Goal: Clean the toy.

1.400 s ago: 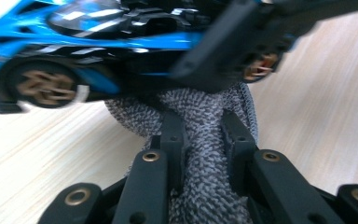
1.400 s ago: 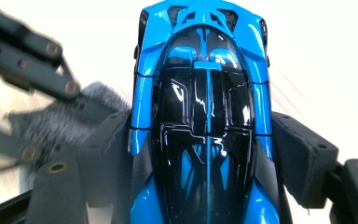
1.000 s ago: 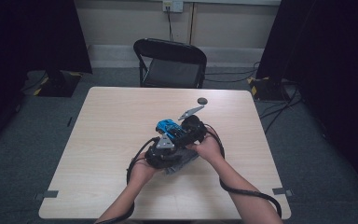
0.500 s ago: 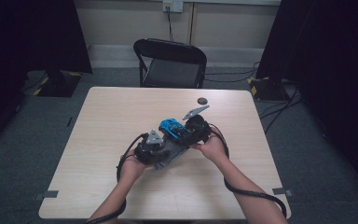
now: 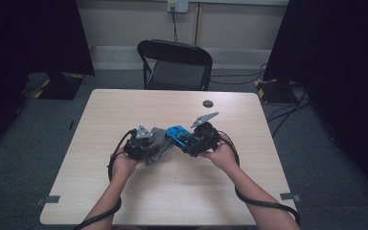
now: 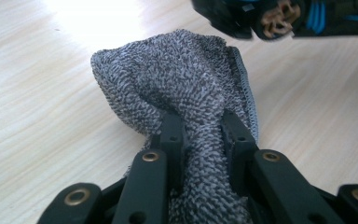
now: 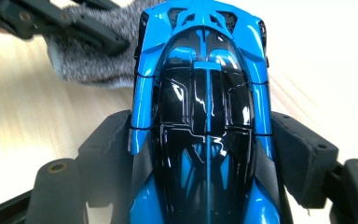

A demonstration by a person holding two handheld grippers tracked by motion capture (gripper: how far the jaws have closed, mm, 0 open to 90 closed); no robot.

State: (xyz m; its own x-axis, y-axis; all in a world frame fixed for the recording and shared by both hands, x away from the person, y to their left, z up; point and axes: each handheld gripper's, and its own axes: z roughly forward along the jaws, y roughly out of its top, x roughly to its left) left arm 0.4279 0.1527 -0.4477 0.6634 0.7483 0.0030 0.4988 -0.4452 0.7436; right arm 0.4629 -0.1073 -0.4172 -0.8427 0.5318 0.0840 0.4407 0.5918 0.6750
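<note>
Midway, apparently: the right gripper (image 5: pixel 190 139) clamps the blue toy car (image 7: pixel 205 107) above the table (image 5: pixel 182 201), the left gripper (image 5: pixel 149 145) pinches the grey cloth (image 6: pixel 182 84) just beside it; wiping looks unfinished.

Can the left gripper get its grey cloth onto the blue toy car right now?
Probably yes. The left gripper, shut on the grey cloth, sits right beside the blue toy car held in the right gripper, nothing between them.
</note>
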